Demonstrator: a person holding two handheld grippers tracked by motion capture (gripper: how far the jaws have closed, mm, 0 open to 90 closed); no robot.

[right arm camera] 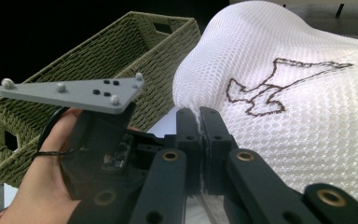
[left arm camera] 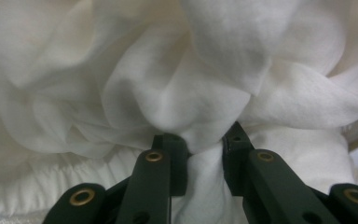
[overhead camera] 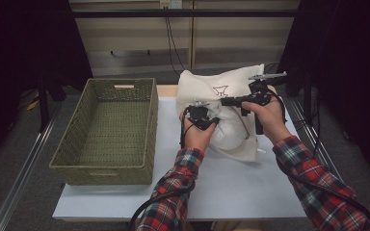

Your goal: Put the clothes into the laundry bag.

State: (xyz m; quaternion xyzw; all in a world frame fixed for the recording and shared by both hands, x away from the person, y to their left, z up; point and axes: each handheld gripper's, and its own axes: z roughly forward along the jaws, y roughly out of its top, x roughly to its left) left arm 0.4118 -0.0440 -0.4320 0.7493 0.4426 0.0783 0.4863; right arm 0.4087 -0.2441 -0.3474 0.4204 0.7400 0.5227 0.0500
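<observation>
A white mesh bag (overhead camera: 221, 85) with a dark outline drawing stands open on the table, and my right gripper (overhead camera: 224, 101) is shut on its rim. In the right gripper view the jaws (right arm camera: 200, 122) pinch the edge of the mesh bag (right arm camera: 298, 51). A soft white cloth (overhead camera: 232, 132) bulges at the bag's mouth. My left gripper (overhead camera: 211, 121) is shut on a fold of it. The left gripper view shows the cloth (left arm camera: 168, 79) bunched between the pads of the left gripper (left arm camera: 204, 147).
A green woven basket (overhead camera: 101, 169) sits with nothing in it at the table's left; its wall (right arm camera: 98, 70) is close behind my left hand. The white table (overhead camera: 231, 192) has bare room in front of the bag. Dark curtains flank both sides.
</observation>
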